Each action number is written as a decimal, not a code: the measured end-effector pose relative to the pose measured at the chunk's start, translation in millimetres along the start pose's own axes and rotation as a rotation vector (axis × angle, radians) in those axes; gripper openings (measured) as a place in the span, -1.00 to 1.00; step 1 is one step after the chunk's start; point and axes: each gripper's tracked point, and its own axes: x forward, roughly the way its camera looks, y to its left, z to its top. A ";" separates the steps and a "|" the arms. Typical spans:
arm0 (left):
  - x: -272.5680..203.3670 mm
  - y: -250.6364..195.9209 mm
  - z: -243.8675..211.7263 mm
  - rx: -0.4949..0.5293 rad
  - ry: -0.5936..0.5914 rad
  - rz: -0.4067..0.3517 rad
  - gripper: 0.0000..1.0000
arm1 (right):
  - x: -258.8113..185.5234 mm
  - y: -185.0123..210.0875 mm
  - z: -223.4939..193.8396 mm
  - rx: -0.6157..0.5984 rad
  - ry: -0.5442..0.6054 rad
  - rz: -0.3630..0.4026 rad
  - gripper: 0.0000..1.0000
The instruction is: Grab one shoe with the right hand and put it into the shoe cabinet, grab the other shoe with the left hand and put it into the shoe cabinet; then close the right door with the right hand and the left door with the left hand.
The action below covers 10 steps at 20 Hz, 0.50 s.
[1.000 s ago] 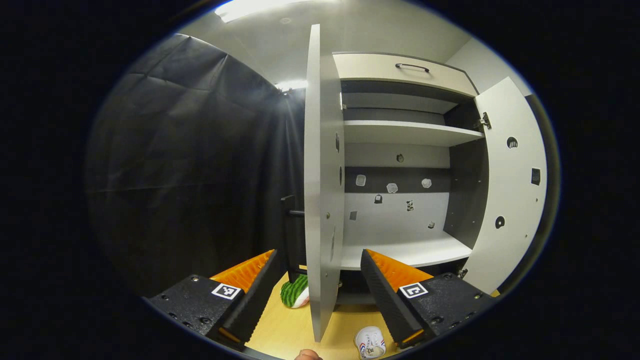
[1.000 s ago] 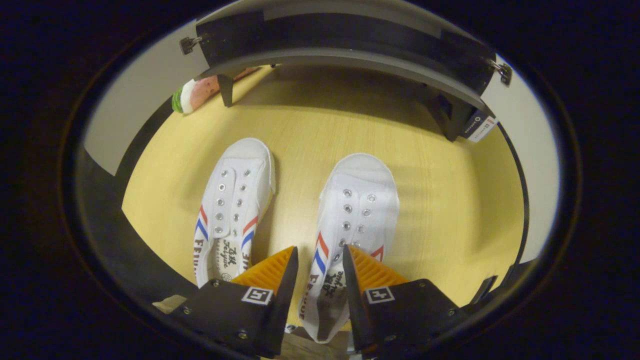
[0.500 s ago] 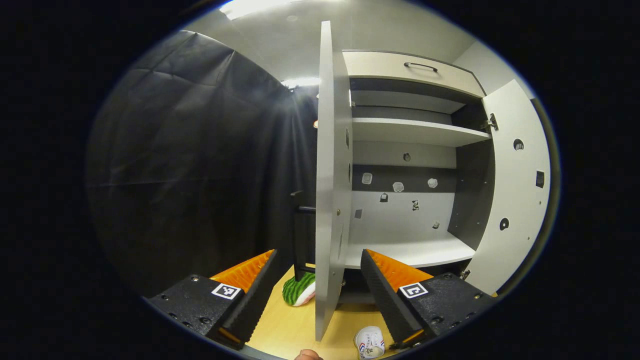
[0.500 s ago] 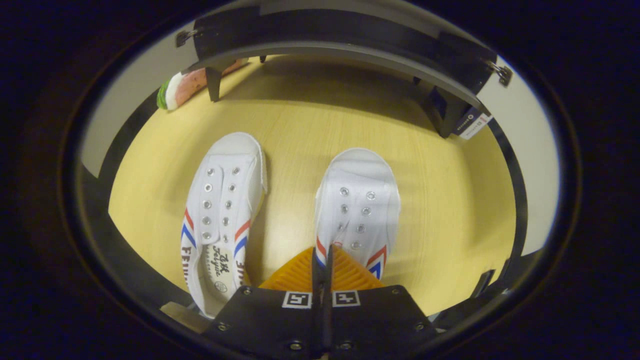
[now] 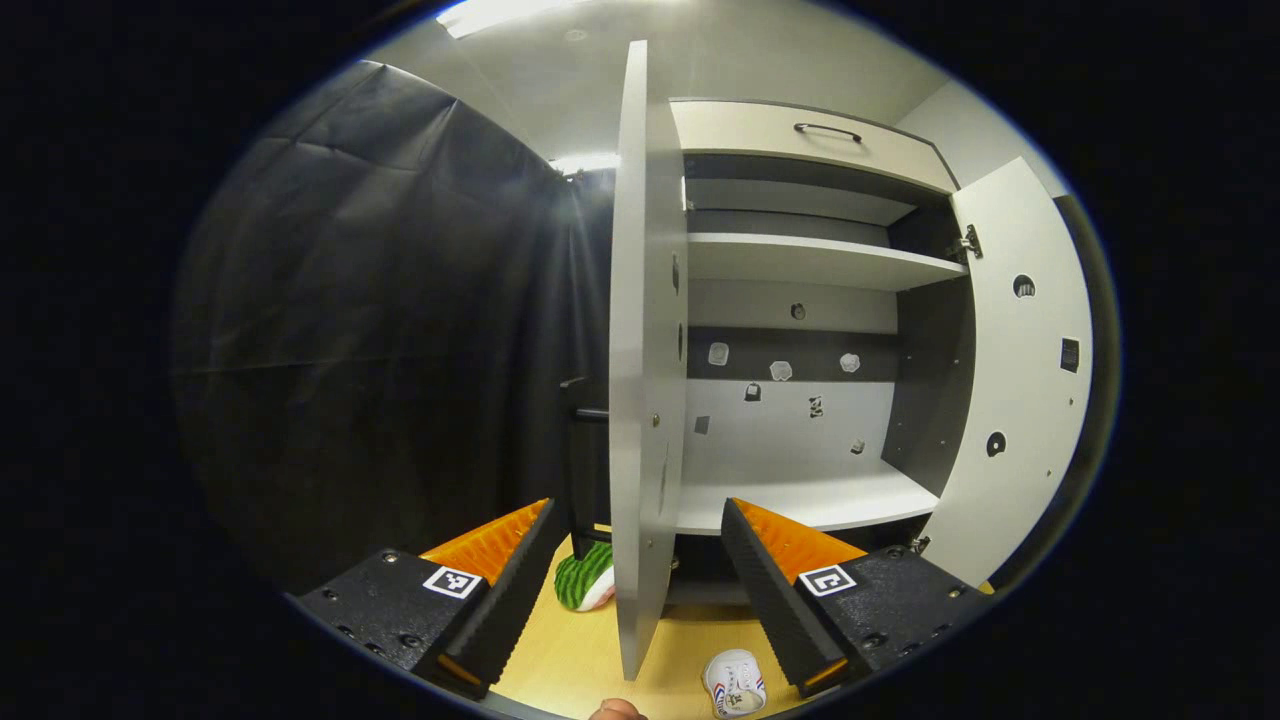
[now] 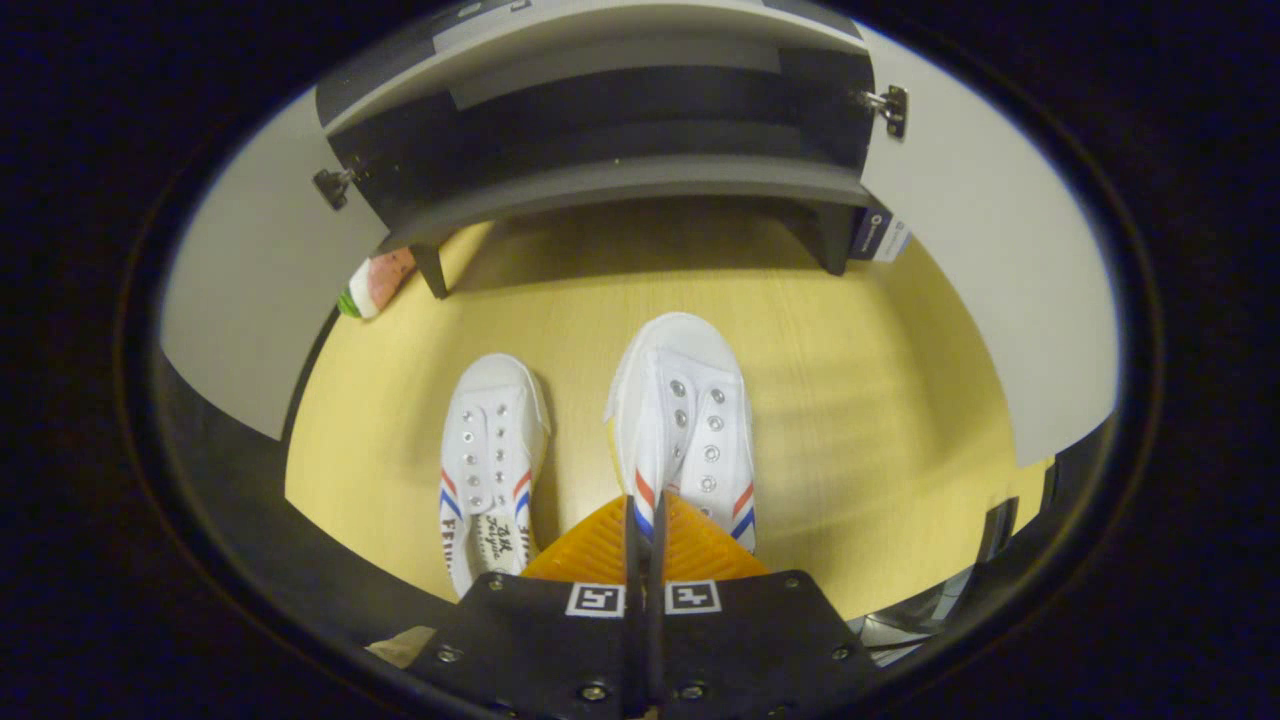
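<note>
2 shoes: R tongs [image 6: 640,520] clamp one shoe [image 6: 685,420], other shoe [image 6: 492,455] beside; L tongs [image 5: 640,560] agape.

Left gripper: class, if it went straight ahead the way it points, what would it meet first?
Most likely the left door's edge, centred between the open fingers of the left gripper; depth is uncertain.

Both views toward shoe cabinet [image 5: 800,300]
</note>
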 end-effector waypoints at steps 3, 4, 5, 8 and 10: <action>1.1 -10.0 -1.4 -0.003 -0.002 -0.017 0.98 | -50.1 10.3 44.8 0.010 -0.113 0.039 -0.99; 0.3 -11.1 -1.6 -0.004 -0.001 -0.021 0.98 | -70.2 14.4 64.8 0.013 -0.157 0.053 -0.99; -0.9 -11.1 -2.8 -0.005 0.001 -0.023 0.99 | -91.7 17.9 83.1 0.014 -0.209 0.065 -0.99; -3.5 -11.5 -2.2 -0.011 -0.002 -0.028 0.98 | -153.6 30.1 148.2 0.012 -0.375 0.097 -0.99; -5.8 -10.1 -1.5 -0.014 -0.004 -0.028 0.97 | -185.5 34.4 187.6 -0.009 -0.472 0.105 -1.00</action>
